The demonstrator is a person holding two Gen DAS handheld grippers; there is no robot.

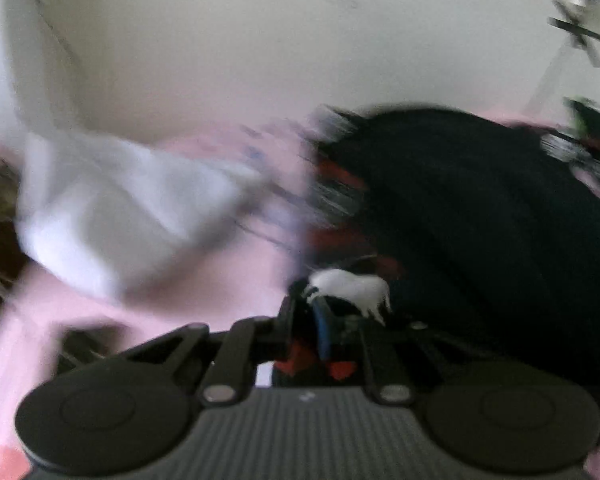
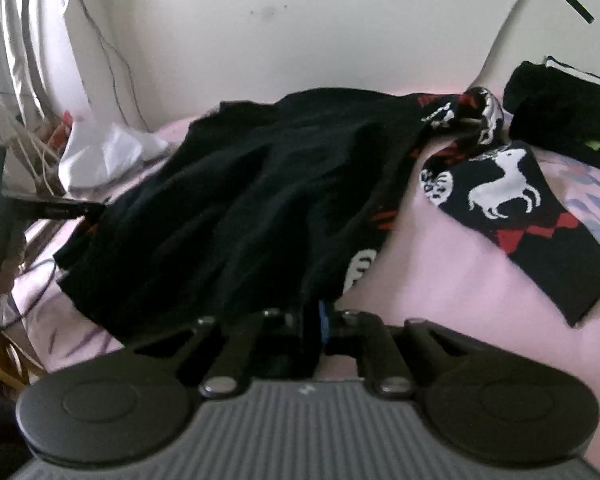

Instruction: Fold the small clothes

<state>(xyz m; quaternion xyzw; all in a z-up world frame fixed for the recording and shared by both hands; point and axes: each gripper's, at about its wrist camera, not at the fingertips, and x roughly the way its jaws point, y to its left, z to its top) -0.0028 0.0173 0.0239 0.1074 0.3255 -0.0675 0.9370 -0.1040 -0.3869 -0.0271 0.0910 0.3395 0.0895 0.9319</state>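
A black knitted garment with red and white patterns lies heaped on a pink bedsheet. One sleeve with a white deer motif stretches out to the right. My right gripper is shut on the garment's near hem, which drapes over its fingers. The left wrist view is blurred. In it the same black garment fills the right side, and my left gripper is shut on a white and red patterned edge of it.
A white crumpled cloth or bag lies at the back left, seen also as a white cloth in the left view. Another dark garment sits at the back right. Cables and clutter line the left edge. A pale wall stands behind.
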